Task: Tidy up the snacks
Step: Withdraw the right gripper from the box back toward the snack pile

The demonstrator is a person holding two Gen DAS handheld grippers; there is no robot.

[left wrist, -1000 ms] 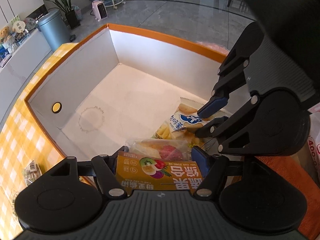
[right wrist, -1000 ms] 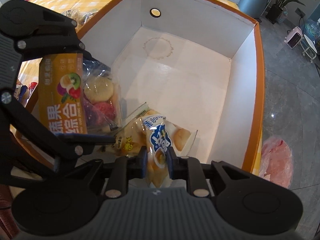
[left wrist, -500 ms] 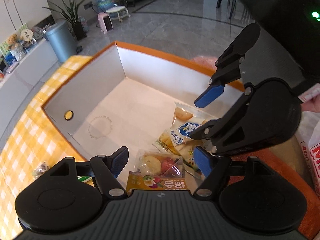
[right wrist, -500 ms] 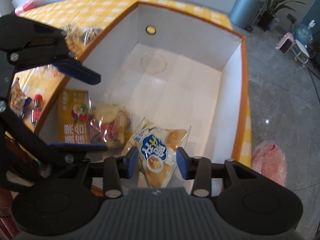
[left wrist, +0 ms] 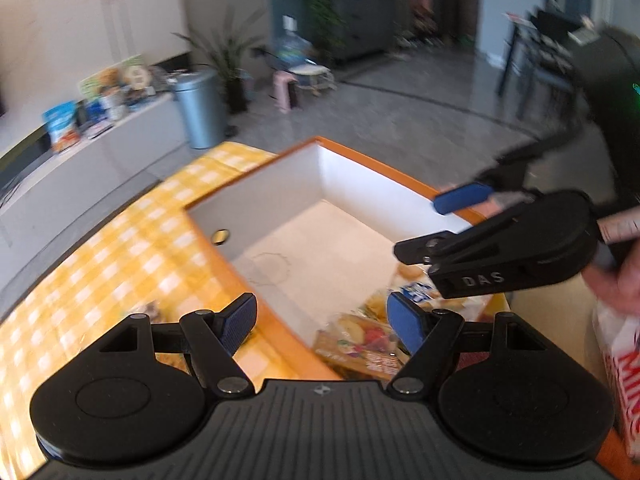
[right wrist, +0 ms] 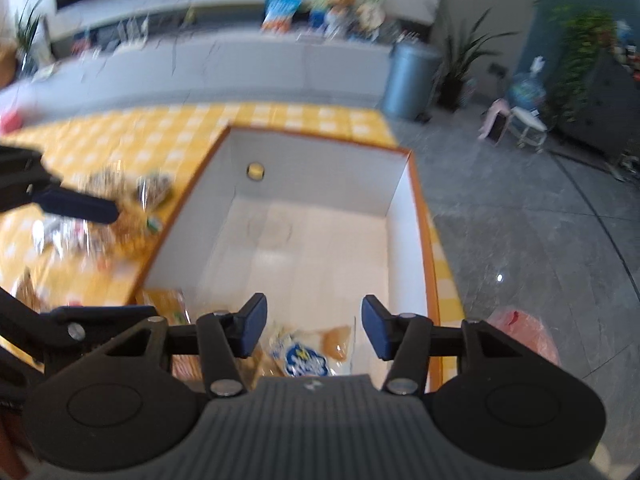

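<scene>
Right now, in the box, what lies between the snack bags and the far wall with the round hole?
Nothing: in the right wrist view, bare white floor of the box runs from the blue-and-white snack bag to the round hole; only a faint circular mark shows there.

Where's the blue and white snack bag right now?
The blue and white snack bag lies inside the orange-rimmed box, at its near end, beside the orange fruit packet.

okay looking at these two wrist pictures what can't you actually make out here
- Snacks on the checked tablecloth: motion blur in the right wrist view; kinds unreadable.
- Orange fruit packet in the box: left wrist view; lower edge hidden behind the open left tongs, print blurred.
- Blue-label packet: right wrist view; near end hidden behind the open right tongs.
- Counter items: too blurred.
</scene>
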